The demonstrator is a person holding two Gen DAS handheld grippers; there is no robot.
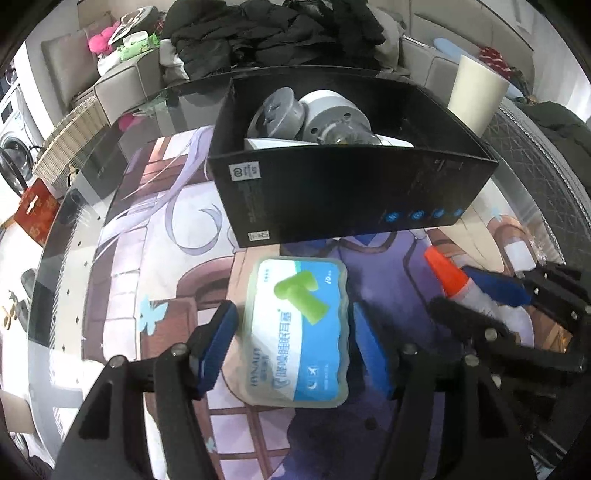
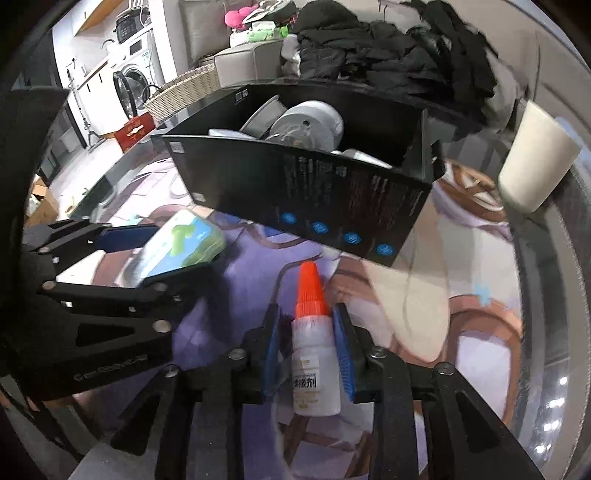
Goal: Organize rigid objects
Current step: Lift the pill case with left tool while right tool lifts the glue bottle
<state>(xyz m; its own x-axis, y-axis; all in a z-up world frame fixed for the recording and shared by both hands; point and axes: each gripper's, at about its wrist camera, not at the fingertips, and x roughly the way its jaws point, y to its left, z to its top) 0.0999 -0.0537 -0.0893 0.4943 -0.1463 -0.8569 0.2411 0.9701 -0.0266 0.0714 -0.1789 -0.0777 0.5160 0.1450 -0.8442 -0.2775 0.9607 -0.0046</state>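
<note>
A translucent earplug case [image 1: 297, 334] with a blue label and green plug picture lies between the fingers of my left gripper [image 1: 295, 332]; the pads touch both its sides. The case also shows in the right wrist view [image 2: 181, 243]. My right gripper [image 2: 308, 332] is shut on a white glue bottle [image 2: 314, 365] with an orange cap, also seen in the left wrist view [image 1: 448, 280]. An open black box [image 1: 351, 192] stands just beyond, holding grey round parts [image 1: 325, 114]; it also shows in the right wrist view [image 2: 314, 192].
A cream paper cup [image 1: 476, 96] stands right of the box on the round glass table with a printed mat [image 1: 147, 258]. Dark clothes [image 1: 280, 33] lie piled on a sofa behind. A washing machine [image 2: 133, 81] stands far left.
</note>
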